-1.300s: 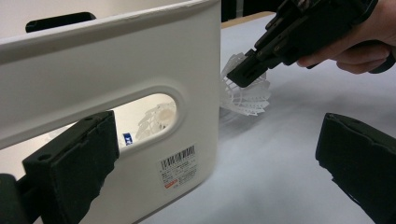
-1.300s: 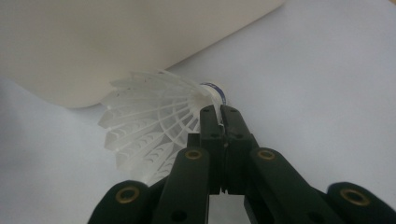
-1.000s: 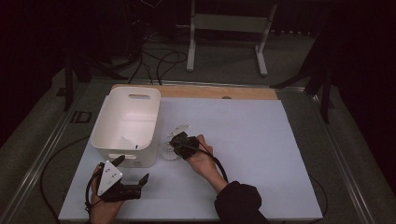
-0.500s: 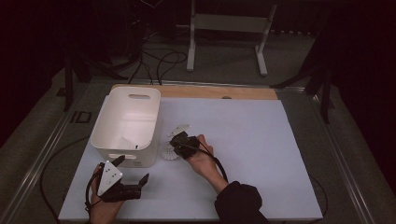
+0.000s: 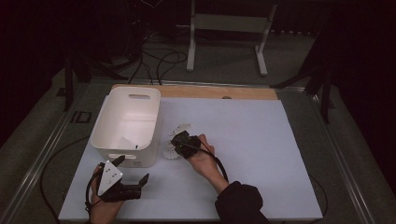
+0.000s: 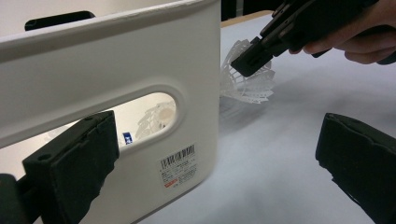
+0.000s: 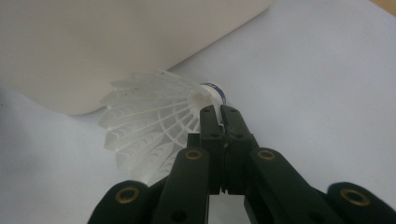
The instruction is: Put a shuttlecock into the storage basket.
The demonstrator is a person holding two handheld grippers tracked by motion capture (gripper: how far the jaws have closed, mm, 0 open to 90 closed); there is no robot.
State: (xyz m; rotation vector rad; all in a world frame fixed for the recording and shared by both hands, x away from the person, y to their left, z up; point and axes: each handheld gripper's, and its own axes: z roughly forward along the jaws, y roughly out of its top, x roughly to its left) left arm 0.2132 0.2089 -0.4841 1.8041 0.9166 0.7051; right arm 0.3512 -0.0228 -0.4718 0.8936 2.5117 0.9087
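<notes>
White matte tabletop (image 5: 261,140); right gripper (image 7: 218,114) pinches lacy plastic shuttlecock (image 7: 149,135); left gripper (image 6: 219,154) gapes wide.

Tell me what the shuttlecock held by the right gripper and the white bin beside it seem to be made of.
Shuttlecock: the skirt looks like moulded white plastic, slightly translucent, given its regular lattice of ribs and holes; the material of the head, ringed by a blue band, cannot be told. White bin: probably rigid moulded plastic, smooth with a soft sheen, with rounded edges, a cut-out handle and a barcode label.
</notes>
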